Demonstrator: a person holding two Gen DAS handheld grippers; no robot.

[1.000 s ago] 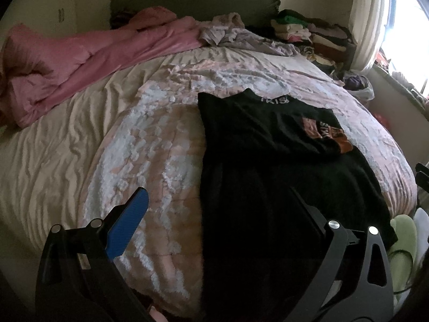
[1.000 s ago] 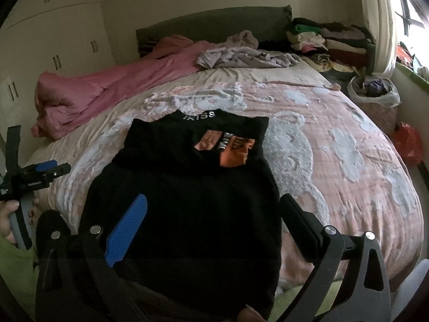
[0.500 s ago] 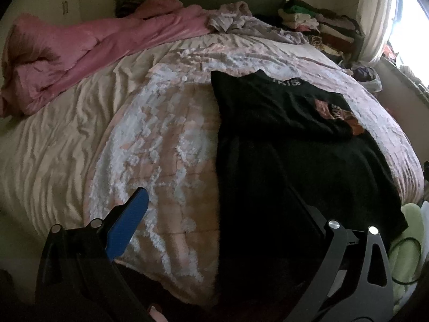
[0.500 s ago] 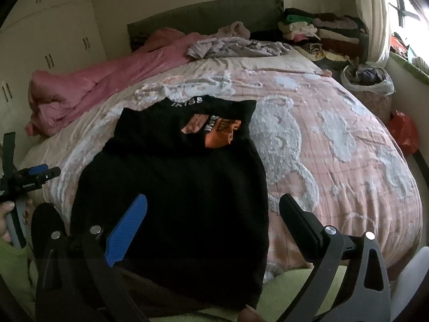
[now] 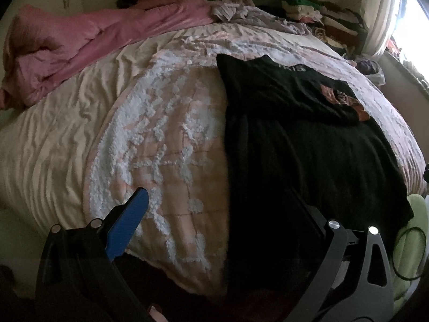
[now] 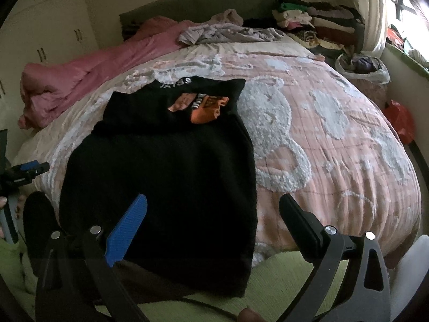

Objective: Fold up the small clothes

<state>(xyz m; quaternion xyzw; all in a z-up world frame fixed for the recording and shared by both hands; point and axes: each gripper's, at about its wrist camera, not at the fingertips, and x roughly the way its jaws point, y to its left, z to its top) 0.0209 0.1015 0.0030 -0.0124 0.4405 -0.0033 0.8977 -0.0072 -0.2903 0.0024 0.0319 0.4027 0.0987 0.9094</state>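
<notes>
A black garment (image 6: pixel 166 166) with an orange print lies flat on the bed, its lower edge hanging over the near side. Its top part is folded down over the print. In the left wrist view the same black garment (image 5: pixel 300 139) fills the right half. My left gripper (image 5: pixel 217 204) hovers open above the garment's left edge, holding nothing. My right gripper (image 6: pixel 214 206) is open over the garment's lower right part, also holding nothing. The left gripper (image 6: pixel 24 173) shows at the far left of the right wrist view, held by a hand.
The bed carries a pink blanket with white bears (image 6: pixel 335 139), a cream sheet (image 5: pixel 48 145) and a rumpled pink duvet (image 5: pixel 88 40). Loose grey clothes (image 6: pixel 230 33) lie near the headboard. Folded clothes (image 6: pixel 316 18) are stacked at the back right. A bag (image 6: pixel 364 67) stands beside the bed.
Both grippers have pulled back and risen a little from the bed, so more of its near edge shows. The garment lies as before and both grippers stay open.
</notes>
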